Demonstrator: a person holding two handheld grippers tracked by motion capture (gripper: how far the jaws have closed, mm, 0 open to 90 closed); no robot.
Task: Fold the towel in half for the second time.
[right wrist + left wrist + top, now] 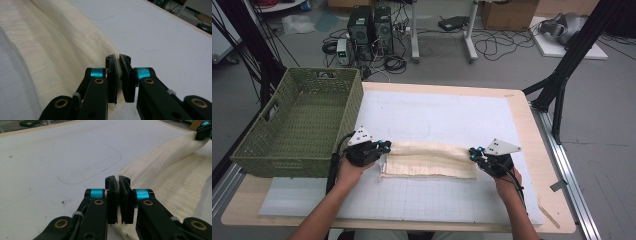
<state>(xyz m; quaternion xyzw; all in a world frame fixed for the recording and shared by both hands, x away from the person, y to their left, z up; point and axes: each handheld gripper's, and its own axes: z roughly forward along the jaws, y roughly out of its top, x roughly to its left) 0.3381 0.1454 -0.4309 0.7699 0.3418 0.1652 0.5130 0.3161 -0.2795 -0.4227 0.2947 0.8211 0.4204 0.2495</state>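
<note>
A cream cloth (429, 160) lies folded into a long band across the white gridded mat (412, 200). My left gripper (384, 146) is shut on the cloth's left far corner, and my right gripper (474, 153) is shut on its right far corner. In the left gripper view the jaws pinch the cloth (175, 177) edge, with my gripper (117, 181) low over the mat; the other gripper shows at top right. In the right gripper view the cloth (50, 45) runs away to the left from my gripper (118, 60), a thin fold caught between the pads.
A green woven basket (267, 150) stands empty at the table's left edge, close beside my left hand. The mat (437, 110) stretches bare behind the cloth. Cables, computer towers (369, 25) and boxes sit on the floor beyond the table.
</note>
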